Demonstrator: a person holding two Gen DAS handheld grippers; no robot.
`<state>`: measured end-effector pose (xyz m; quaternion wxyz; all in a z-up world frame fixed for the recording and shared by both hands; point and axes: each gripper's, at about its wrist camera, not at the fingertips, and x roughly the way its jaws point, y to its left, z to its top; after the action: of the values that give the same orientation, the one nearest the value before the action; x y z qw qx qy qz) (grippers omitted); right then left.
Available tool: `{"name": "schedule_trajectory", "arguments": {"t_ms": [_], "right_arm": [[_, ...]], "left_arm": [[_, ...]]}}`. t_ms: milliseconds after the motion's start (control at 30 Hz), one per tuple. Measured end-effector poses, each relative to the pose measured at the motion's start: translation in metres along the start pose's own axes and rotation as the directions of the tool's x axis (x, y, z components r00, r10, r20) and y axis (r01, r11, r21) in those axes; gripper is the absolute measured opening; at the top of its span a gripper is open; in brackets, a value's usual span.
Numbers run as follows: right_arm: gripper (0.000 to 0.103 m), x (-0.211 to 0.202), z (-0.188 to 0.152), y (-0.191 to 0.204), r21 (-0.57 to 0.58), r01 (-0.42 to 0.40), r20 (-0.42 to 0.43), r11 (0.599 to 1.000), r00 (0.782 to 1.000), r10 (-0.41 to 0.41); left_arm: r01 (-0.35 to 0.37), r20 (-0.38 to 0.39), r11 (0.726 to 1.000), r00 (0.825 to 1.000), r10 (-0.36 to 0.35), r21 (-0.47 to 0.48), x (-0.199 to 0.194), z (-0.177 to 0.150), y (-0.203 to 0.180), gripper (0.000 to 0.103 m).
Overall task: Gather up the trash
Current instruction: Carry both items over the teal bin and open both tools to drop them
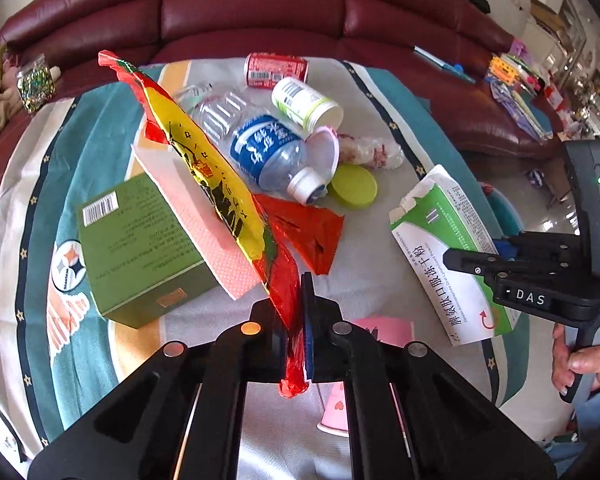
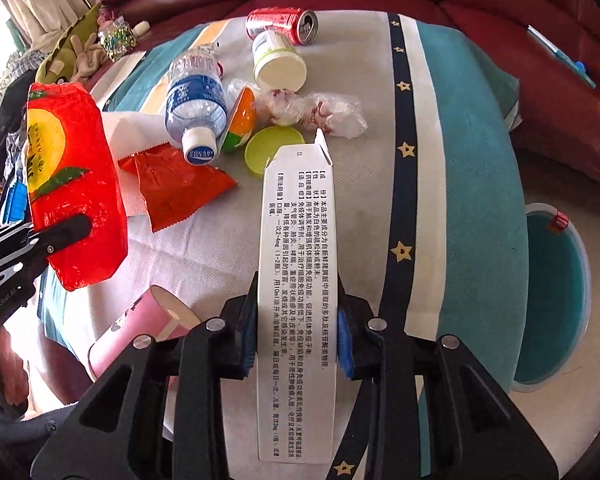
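My left gripper [image 1: 298, 320] is shut on a red and yellow snack wrapper [image 1: 204, 168] and holds it up above the table; the wrapper also shows in the right wrist view [image 2: 72, 184]. My right gripper [image 2: 298, 328] is shut on a white and green medicine box [image 2: 298, 280], lifted over the table; it also shows in the left wrist view [image 1: 444, 248]. On the cloth lie a plastic water bottle [image 1: 260, 148], a red can [image 1: 276, 70], a white cup [image 1: 306, 104], a green lid [image 1: 354, 186], a small red wrapper [image 1: 308, 232] and a green box [image 1: 140, 248].
A teal trash bin [image 2: 552, 296] stands on the floor to the right of the table. A pink paper cup [image 2: 140, 328] lies near the front edge. A crumpled clear bag [image 2: 320, 114] lies by the white cup. A dark red sofa [image 1: 260, 8] stands behind.
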<state>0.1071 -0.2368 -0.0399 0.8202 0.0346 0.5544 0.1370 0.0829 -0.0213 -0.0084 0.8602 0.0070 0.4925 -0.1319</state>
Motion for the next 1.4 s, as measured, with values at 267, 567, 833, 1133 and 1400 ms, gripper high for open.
{"name": "schedule_trajectory", "arguments": {"t_ms": [267,567,833,1133,1400], "right_arm": [[0.03,-0.053,-0.009,-0.062,0.119,0.008,0.128,0.993,0.991,-0.023],[0.03,-0.09,-0.031,-0.198,0.341,0.092,0.173,0.935,0.972,-0.159],[0.031,-0.057,-0.043,-0.284,0.442,0.106,0.103,0.891,0.981,-0.167],[0.045,-0.038,-0.056,-0.319,0.493,0.078,0.074,0.867,0.989,-0.131],[0.077,-0.062,-0.078,-0.336,0.517,0.146,0.07,0.843,0.975,-0.212]], "left_arm": [[0.073,0.025,0.989,0.997,-0.077,0.13,-0.029,0.03,-0.059,0.006],[0.218,-0.088,0.916,0.976,-0.199,0.338,0.012,0.051,-0.183,0.006],[0.342,-0.227,0.848,0.936,-0.269,0.406,0.077,0.06,-0.269,0.006],[0.386,-0.318,0.818,0.911,-0.264,0.427,0.129,0.062,-0.33,0.006],[0.398,-0.376,0.796,0.897,-0.232,0.457,0.166,0.059,-0.36,0.006]]}}
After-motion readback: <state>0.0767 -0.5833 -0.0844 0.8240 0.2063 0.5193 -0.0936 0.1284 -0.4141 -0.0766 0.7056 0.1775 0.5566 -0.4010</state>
